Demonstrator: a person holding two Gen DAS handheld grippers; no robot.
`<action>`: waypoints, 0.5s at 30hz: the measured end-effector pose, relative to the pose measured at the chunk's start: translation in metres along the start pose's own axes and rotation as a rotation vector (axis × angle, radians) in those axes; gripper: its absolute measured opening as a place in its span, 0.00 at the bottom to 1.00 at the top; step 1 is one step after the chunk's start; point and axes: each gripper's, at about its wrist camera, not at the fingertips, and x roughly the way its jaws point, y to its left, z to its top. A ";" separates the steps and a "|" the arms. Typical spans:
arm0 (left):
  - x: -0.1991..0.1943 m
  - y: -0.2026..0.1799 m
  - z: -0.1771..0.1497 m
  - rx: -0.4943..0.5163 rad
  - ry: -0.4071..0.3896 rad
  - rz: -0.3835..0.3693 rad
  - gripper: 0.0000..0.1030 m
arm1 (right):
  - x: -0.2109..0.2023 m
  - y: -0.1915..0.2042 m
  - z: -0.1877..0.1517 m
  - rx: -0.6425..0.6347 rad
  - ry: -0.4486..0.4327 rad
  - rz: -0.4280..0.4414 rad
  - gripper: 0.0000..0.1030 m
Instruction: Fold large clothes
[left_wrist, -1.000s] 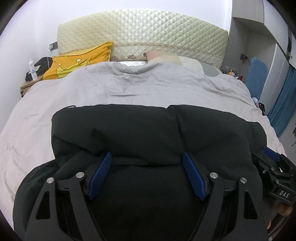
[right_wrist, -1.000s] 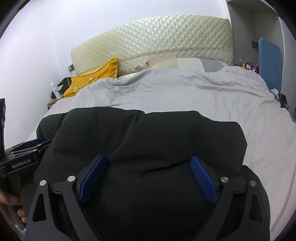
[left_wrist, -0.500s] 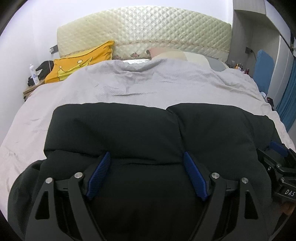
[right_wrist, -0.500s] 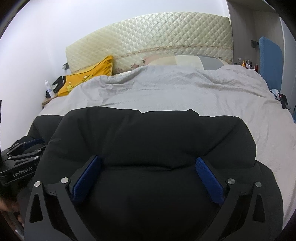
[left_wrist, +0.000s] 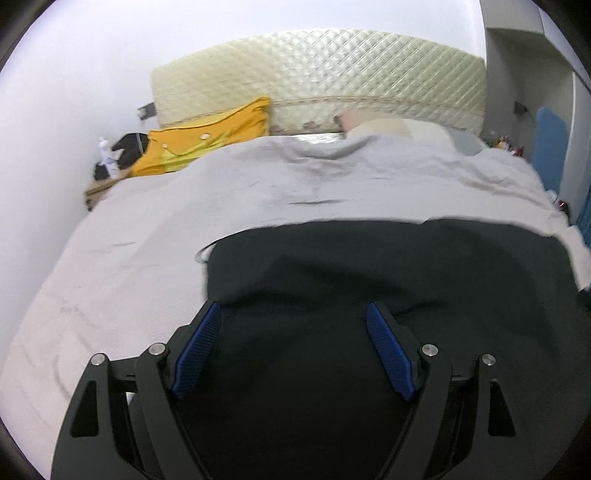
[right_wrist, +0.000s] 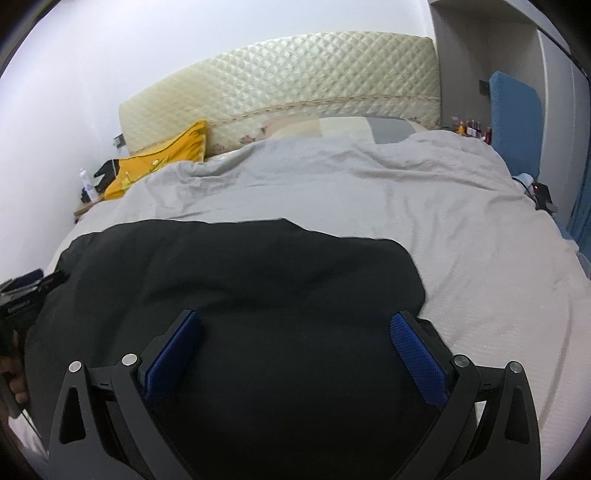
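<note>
Grey bedspread (right_wrist: 369, 199) backs the black garment (right_wrist: 240, 280); both the left gripper (left_wrist: 293, 343) and right gripper (right_wrist: 295, 350) gape empty, the right's jaws having just widened, so each should bite a bottom-frame hem evenly.

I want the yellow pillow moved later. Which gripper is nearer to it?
Left. The left gripper is over the black garment on the side of the bed where the yellow pillow lies; the right gripper is further across.
</note>
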 end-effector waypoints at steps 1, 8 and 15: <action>0.001 0.006 -0.005 -0.008 0.006 -0.015 0.79 | 0.001 -0.002 -0.001 0.002 0.003 -0.004 1.00; 0.014 0.000 -0.014 0.001 0.044 -0.018 0.79 | 0.010 -0.010 -0.011 0.033 0.023 0.023 1.00; -0.004 0.008 -0.015 -0.088 0.045 -0.050 0.79 | -0.017 -0.015 -0.004 0.061 -0.010 -0.004 1.00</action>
